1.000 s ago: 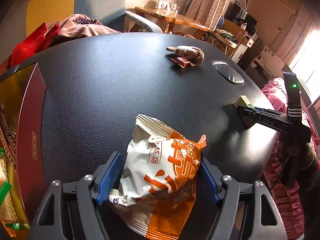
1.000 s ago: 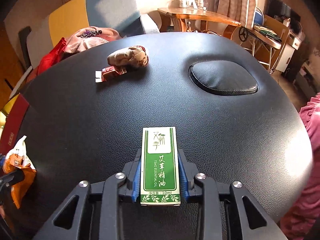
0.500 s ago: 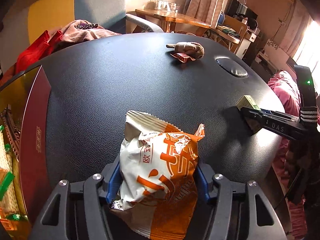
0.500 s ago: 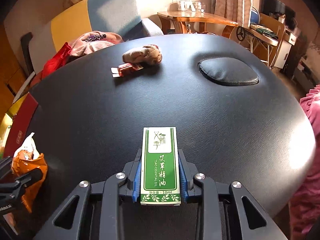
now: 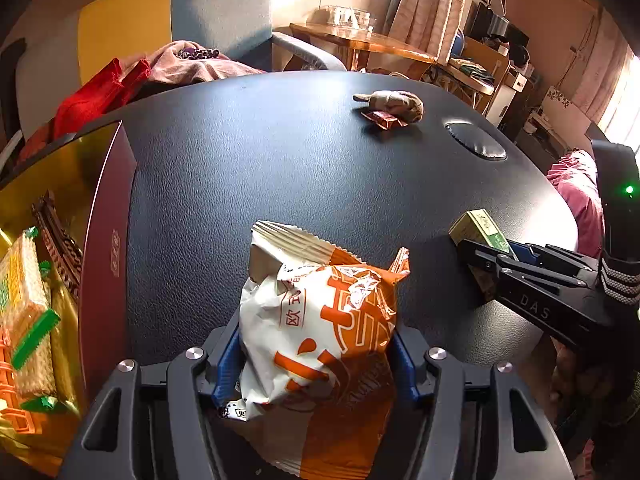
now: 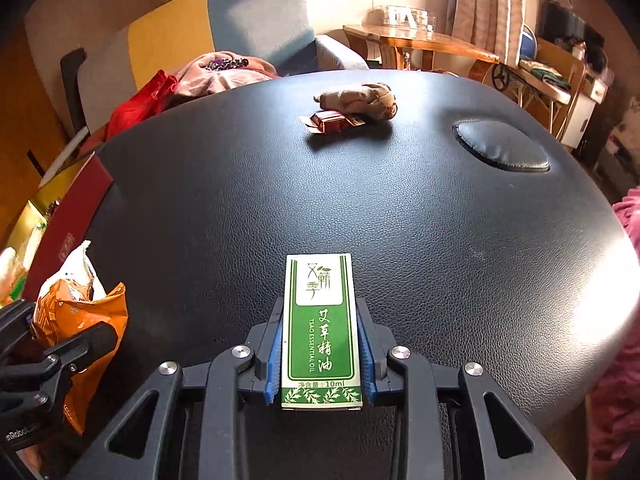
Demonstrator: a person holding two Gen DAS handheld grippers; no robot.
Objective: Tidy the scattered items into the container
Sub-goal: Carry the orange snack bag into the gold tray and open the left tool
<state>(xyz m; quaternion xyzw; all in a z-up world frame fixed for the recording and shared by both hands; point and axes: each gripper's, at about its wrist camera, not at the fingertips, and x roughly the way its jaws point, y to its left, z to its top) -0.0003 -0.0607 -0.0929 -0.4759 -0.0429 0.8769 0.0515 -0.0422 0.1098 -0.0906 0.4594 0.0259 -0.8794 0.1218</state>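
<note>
Crinkled orange-and-white snack packet (image 5: pixel 320 320) clamped in my left gripper (image 5: pixel 316 364); green-and-white essential-oil carton (image 6: pixel 320 332) clamped in my right gripper (image 6: pixel 320 360).
Both near edge of black padded table (image 5: pixel 280 168); gold-lined red box (image 5: pixel 108 248) at left. I'd carry packet left first, clear the rim, release low.

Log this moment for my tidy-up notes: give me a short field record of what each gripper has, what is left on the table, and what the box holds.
left gripper: shut on snack bag
right gripper: shut on green carton
table: black padded top, round inset pad
left on table: brown bundle, red wrapper against its near side, far end
box: red wall, gold inside, at table's left edge
in box: cracker packs
both items: not yet in box
</note>
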